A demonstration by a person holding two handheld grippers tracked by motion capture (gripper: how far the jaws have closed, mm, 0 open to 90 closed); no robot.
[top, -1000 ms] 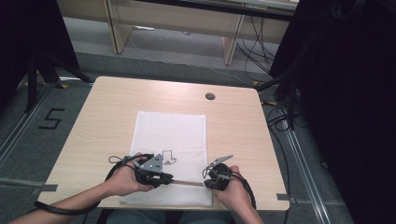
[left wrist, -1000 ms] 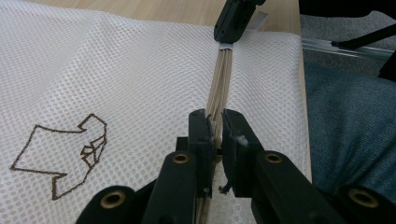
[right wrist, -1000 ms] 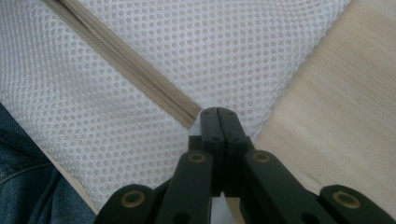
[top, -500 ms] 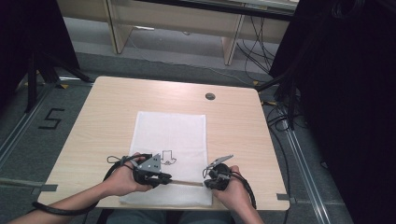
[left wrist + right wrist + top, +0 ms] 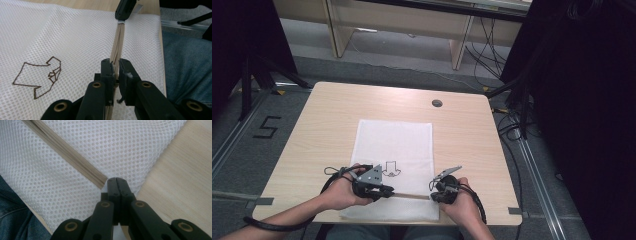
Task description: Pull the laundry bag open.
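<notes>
Mesh bag (image 5: 394, 150), white, lies flat on the table (image 5: 322, 125), zipper (image 5: 119, 40) near your edge. Your left gripper (image 5: 115, 71) pinches the zipper's pull end; your right gripper (image 5: 116, 185), jaws pressed together, clamps the bag's cloth at the zipper's other end.

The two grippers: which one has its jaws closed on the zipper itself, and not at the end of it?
The left gripper. Its jaws pinch the beige zipper partway along. The right gripper is shut on the white mesh bag just past the zipper's end.

Zipper (image 5: 119, 45) pull hidden between the pinching jaws.
</notes>
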